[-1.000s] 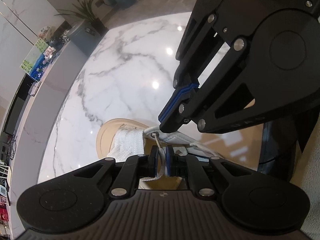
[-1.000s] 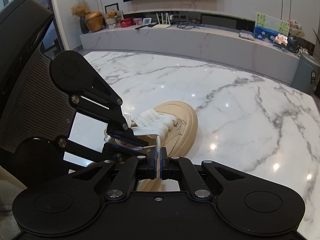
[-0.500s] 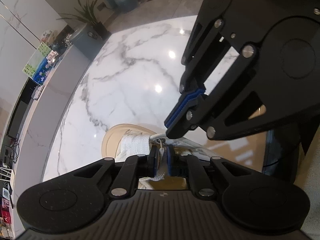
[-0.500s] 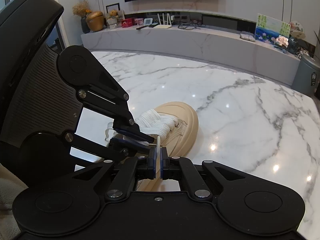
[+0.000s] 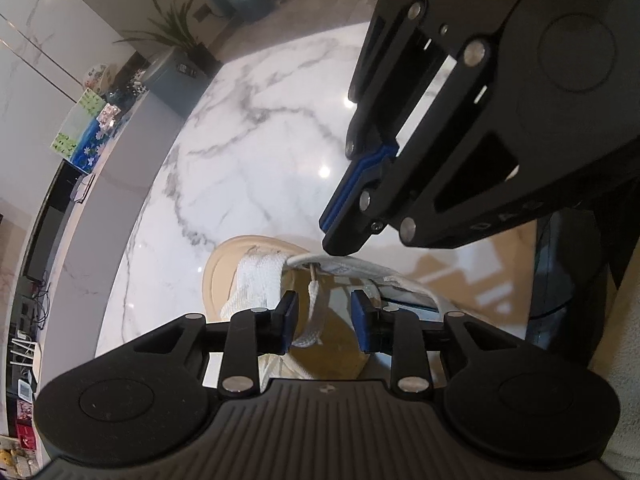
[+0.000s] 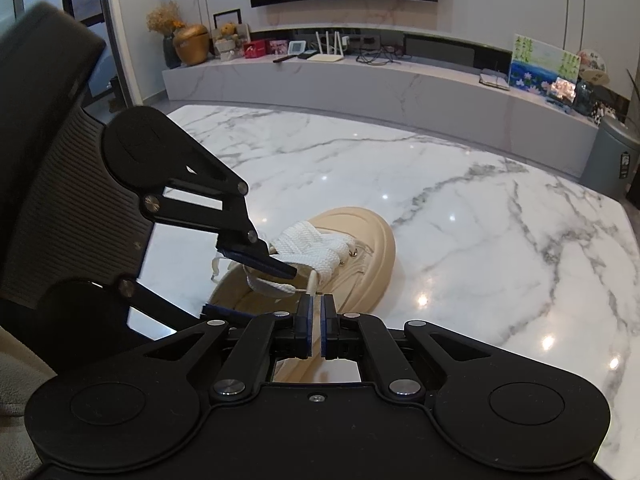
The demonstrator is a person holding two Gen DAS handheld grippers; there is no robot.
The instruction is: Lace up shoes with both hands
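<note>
While the beige shoe (image 6: pixel 352 248) was sat on the marble counter (image 6: pixel 480 208), toe pointed away from both cameras, its white lace (image 5: pixel 312 312) was seen threaded across the upper in wide woven bands. One loose lace end was fed up out of an eyelet, with the stiff tip (image 6: pixel 311 280) clamped between the right gripper (image 6: pixel 316 320) fingers; these were closed almost fully, only the thin tip seated between the blue pads. The left gripper (image 5: pixel 324 320) was positioned just above the shoe opening, its jaws having just been opening: a clear gap was shown on the right of the flat lace hanging between the fingers, the left pad sat right against it, so no grip was held there. In the left wrist view the right gripper was seen coming in from upper right, its fingertips touching the tongue edge. A low marble-faced shelf (image 6: pixel 360 76) with clutter was visible well behind the counter.
</note>
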